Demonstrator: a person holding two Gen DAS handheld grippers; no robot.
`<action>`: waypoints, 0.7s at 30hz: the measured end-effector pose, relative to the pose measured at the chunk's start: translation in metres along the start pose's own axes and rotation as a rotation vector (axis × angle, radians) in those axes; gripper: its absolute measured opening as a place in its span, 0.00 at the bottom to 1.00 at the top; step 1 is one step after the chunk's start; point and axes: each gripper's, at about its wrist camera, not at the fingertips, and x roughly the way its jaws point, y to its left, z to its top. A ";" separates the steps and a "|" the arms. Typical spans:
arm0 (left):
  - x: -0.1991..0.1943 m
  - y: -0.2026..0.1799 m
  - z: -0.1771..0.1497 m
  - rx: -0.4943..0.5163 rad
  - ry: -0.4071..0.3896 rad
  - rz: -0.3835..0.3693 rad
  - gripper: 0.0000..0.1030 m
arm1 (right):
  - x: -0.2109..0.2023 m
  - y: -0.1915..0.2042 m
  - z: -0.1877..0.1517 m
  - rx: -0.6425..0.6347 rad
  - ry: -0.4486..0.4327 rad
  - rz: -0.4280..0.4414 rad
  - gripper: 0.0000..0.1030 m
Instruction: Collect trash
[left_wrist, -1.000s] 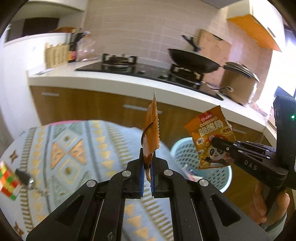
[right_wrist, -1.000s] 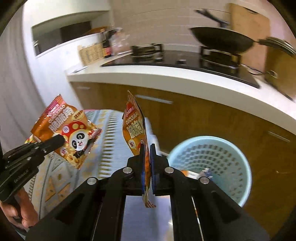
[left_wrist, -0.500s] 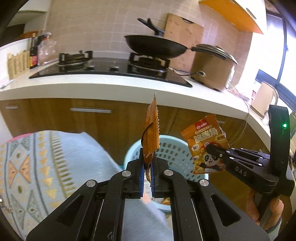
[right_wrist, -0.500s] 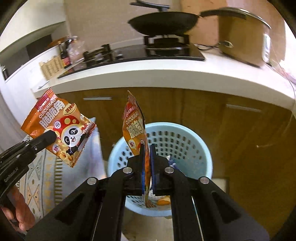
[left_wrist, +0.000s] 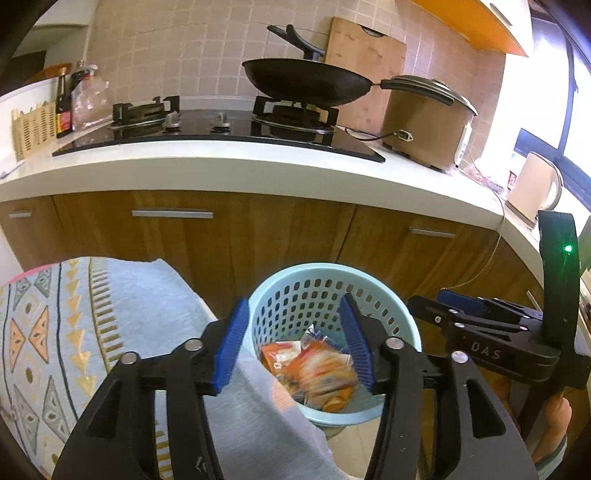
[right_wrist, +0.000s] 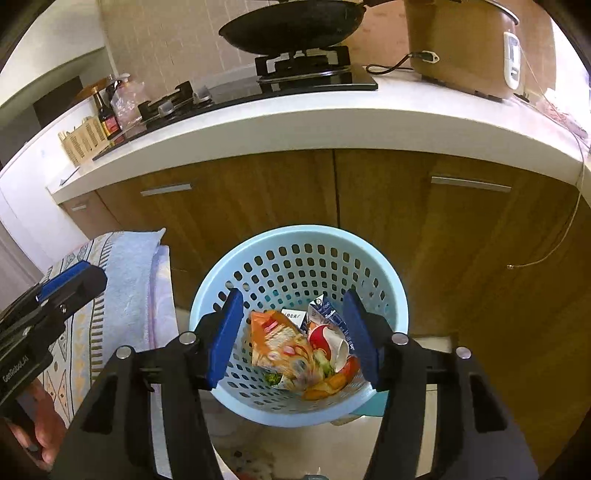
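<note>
Left gripper (left_wrist: 293, 341) jaws wide open, holding nothing, above light-blue basket (left_wrist: 369, 275). Right gripper (right_wrist: 293, 338) jaws also spread wide, holding nothing, over same basket. Snack bags (right_wrist: 284, 349) lie inside basket with a milk carton (right_wrist: 325, 310), beside patterned cloth (left_wrist: 74, 317).

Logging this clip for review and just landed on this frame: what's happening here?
A person holds two handheld tongs over a light blue perforated waste basket on the floor in front of the kitchen cabinets. Both the left tongs and the right tongs are open and hold nothing. Orange snack bags lie in the basket among a small carton and other wrappers. A patterned cloth covers the surface beside it.
</note>
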 end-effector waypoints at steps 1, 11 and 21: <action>-0.003 0.001 0.000 -0.003 -0.007 0.000 0.56 | -0.001 0.000 0.000 -0.001 -0.003 0.000 0.51; -0.047 0.018 -0.013 -0.030 -0.105 0.099 0.83 | -0.032 0.037 -0.010 -0.058 -0.131 -0.007 0.61; -0.095 0.044 -0.040 -0.074 -0.140 0.230 0.83 | -0.062 0.085 -0.036 -0.125 -0.254 -0.051 0.61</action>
